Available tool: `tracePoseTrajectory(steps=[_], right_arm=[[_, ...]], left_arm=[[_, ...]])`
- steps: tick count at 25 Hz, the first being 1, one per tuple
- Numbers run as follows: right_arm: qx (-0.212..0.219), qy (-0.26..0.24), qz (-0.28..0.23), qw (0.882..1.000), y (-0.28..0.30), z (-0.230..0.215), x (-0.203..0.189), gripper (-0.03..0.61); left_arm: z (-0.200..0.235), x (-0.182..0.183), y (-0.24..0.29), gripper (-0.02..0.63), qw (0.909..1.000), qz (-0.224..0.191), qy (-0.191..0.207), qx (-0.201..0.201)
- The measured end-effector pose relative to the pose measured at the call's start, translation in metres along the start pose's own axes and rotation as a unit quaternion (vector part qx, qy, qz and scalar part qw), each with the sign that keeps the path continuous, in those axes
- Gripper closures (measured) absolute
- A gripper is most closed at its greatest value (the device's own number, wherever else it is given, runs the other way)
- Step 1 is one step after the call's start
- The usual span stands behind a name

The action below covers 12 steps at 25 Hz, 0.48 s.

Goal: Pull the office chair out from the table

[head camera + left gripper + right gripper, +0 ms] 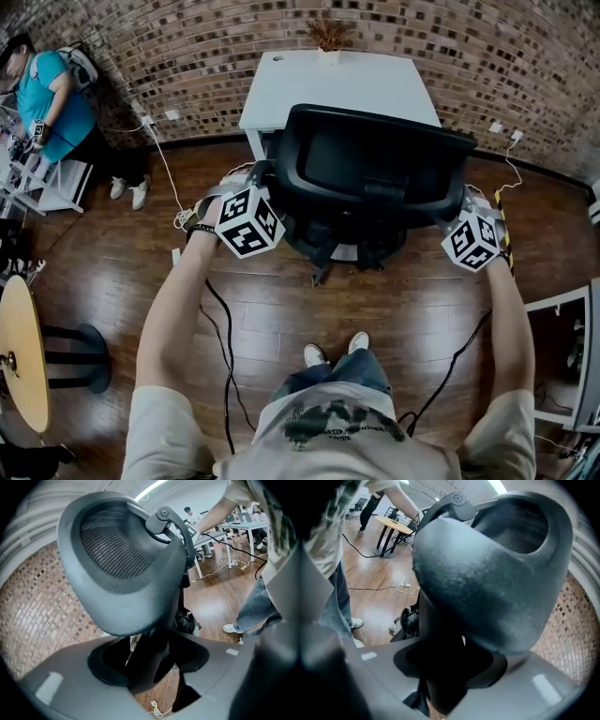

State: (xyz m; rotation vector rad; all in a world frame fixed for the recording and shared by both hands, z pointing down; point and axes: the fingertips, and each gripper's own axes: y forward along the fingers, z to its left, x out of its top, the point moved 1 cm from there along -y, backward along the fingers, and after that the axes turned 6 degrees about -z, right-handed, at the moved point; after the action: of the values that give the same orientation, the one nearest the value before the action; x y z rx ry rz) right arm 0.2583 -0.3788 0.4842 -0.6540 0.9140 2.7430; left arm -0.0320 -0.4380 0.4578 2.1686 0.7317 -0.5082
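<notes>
Head view, chair: the office chair (375, 169) stands close in front of the white table (309, 84), its back towards the person.
Head view, tools: the left gripper (261, 187) and the right gripper (466, 202) sit on opposite side edges of the backrest (356, 155).
Head view, handling: a bulky chair on a castor base (337, 248) over a smooth wood floor (281, 319). It probably rolls easily but may swivel if one side is pulled harder.
Left gripper view: the jaws pinch the dark, rigid rim of the backrest (126, 559), which fills the gap.
Right gripper view: the jaws are clamped on the backrest's other rim (487, 583).
Hold: the hard frame looks better than the mesh, which would give. Even hands should keep it straight.
</notes>
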Motion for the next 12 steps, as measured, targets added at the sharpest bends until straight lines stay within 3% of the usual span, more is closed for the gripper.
tracePoseTrajectory(steps=[12], right_arm=[[-0.005, -0.010, -0.014, 1.000, -0.056, 0.032, 0.006, 0.379]], left_arm=[[-0.048, 0.026, -0.041, 0.328, 0.9997, 0.015, -0.016, -0.006]])
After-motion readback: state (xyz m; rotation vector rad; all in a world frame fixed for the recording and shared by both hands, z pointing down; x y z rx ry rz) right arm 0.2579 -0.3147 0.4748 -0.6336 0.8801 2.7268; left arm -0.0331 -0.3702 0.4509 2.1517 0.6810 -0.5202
